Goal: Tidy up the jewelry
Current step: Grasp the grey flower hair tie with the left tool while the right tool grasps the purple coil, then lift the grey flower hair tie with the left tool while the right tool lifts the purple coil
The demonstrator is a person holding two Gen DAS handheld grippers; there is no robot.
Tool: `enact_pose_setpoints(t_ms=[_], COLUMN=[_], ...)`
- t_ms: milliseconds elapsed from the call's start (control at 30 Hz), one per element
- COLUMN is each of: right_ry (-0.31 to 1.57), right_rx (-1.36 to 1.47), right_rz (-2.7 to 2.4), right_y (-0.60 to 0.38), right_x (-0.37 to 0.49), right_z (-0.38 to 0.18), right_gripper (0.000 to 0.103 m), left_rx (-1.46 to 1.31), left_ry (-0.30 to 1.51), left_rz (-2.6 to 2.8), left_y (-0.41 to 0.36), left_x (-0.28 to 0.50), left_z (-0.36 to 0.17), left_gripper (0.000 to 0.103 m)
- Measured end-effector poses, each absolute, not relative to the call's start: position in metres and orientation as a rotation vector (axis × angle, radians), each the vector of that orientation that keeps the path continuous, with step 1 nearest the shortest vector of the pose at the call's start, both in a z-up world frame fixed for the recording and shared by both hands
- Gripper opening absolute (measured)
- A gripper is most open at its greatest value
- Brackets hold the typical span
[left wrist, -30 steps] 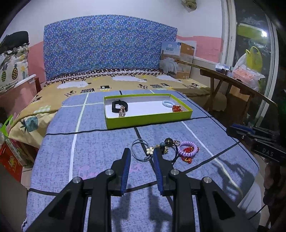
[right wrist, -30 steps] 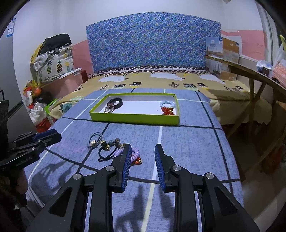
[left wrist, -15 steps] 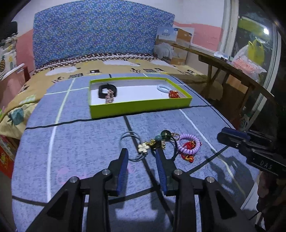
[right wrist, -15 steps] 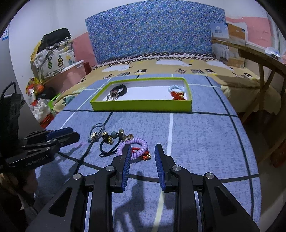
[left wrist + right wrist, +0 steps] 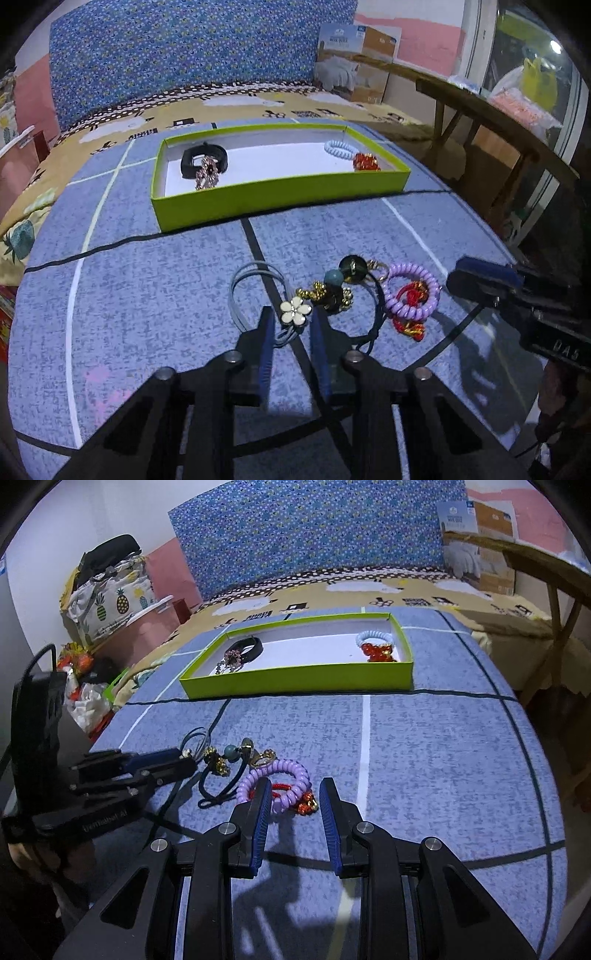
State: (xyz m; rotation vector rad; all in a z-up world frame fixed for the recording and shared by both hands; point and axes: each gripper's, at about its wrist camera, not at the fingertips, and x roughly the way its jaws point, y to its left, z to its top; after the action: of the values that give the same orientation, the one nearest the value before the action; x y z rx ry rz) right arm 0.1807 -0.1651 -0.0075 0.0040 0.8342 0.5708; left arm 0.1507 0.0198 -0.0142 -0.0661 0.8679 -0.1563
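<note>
A small pile of hair ties lies on the blue cloth. My left gripper [image 5: 291, 321] is low over it, and its jaws are closing with the white flower charm [image 5: 294, 312] of a grey-blue tie [image 5: 236, 291] between the tips; no pad clearly presses on it. Beside the charm lies a black tie with beads [image 5: 352, 267]. My right gripper [image 5: 293, 794] stands open astride the near edge of the purple coil tie [image 5: 275, 779] and its red knot charm [image 5: 306, 803]. Farther back, the green tray [image 5: 277, 199] holds a black tie with a sparkly charm [image 5: 205, 164] and a pale blue coil [image 5: 340, 147] with a red charm.
The cloth covers a bed with a blue patterned headboard [image 5: 306, 528]. A wooden bench [image 5: 491, 110] with bags runs along the right. A cardboard box [image 5: 362, 62] stands at the back right, and bags [image 5: 107, 590] are piled at the left.
Both grippers have come forward and down onto the pile. The left jaws widened, then narrowed around the flower charm. The right jaws kept their width.
</note>
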Motion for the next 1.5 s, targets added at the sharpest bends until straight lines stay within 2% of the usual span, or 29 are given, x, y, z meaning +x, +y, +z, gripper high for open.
enact_pose_setpoints(t_ms=[267,500,667,1500], right_ry=[0.914,0.927,0.905,0.712], right_rx=[-0.03,-0.059,-0.076,-0.027], right_rz=[0.562,0.571,0.568,0.576], right_y=[-0.152,-0.149,-0.15,-0.166], right_x=[0.202,0.204,0.2,0.167], right_z=[-0.022,-0.02,-0.017,0.035], right_gripper=[0.027,0.012,0.009,0.009], left_rx=[-0.066,-0.071,-0.068,-0.093], left_ry=[0.863,0.851,0.843,0.712], left_rz=[-0.16,-0.164,-0.161,-0.162], left_y=[0.021,0.024,0.025,0.029], left_x=[0.15,0.148,0.146,0.115], left_z=[-0.014,-0.012,-0.01,0.026], left_gripper=[0.015,0.015,0.015,0.015])
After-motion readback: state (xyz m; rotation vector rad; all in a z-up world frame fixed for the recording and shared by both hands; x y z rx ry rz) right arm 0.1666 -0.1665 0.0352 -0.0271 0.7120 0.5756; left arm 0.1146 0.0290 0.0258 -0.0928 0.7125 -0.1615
